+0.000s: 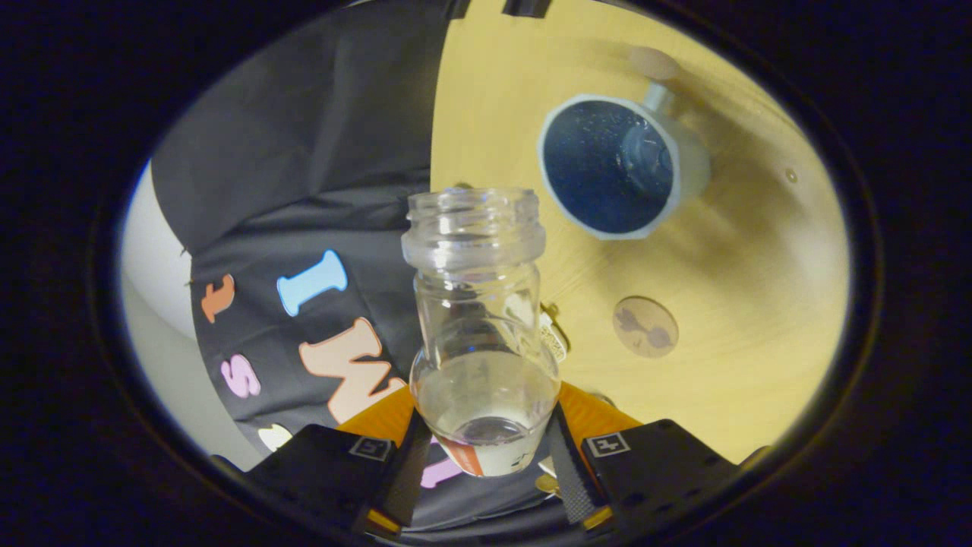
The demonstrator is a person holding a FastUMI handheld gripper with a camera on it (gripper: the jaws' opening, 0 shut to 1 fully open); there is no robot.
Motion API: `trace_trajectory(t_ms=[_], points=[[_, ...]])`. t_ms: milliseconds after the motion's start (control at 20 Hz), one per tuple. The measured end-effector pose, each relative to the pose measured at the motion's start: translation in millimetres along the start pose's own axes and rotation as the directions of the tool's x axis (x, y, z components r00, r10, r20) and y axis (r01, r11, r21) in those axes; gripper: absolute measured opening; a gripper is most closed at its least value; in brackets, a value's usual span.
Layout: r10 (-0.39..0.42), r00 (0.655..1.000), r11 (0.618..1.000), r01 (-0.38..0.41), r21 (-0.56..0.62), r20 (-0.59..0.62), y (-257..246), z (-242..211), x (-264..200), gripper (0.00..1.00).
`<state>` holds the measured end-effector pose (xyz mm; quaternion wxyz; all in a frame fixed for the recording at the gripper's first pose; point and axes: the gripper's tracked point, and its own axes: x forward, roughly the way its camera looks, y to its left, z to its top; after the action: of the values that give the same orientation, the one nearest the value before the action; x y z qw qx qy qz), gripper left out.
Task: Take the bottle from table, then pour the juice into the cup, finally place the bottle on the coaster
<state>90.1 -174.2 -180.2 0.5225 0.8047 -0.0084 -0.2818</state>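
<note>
A: What are the tongs doing?
B: The gripper (486, 448) is pinching the bottle (480, 327); both fingers (571, 475) press on its lower body, one on each side

A: And the bottle itself?
B: Clear glass, cap off, open mouth pointing away from the fingers. A little clear liquid sits in the rounded lower part, near the fingers

A: Where is the cup?
B: The cup (619, 165) stands on the yellow table (759, 304), beyond the bottle's mouth and off to one side, apart from it. It is pale outside, dark blue inside, handle on the far side

A: The coaster?
B: The coaster (645, 327) lies flat on the table, a small round brown disc, beside the bottle's body, between the cup and the fingers
</note>
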Motion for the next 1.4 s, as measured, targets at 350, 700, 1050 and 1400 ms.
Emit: trace_trajectory(t_ms=[350, 700, 1050, 1400], points=[[-0.034, 0.999, 0.96, 0.043, -0.278, 0.04, -8, 1, 3, 0.77], [0.0, 0.995, 0.845, 0.052, -0.532, 0.098, -5, -4, -1, 0.77], [0.051, 0.991, 0.675, 0.056, -0.735, 0.122, -8, -13, 4, 0.77], [0.078, 0.982, 0.431, 0.124, -0.894, 0.174, -23, -13, 19, 0.77]])
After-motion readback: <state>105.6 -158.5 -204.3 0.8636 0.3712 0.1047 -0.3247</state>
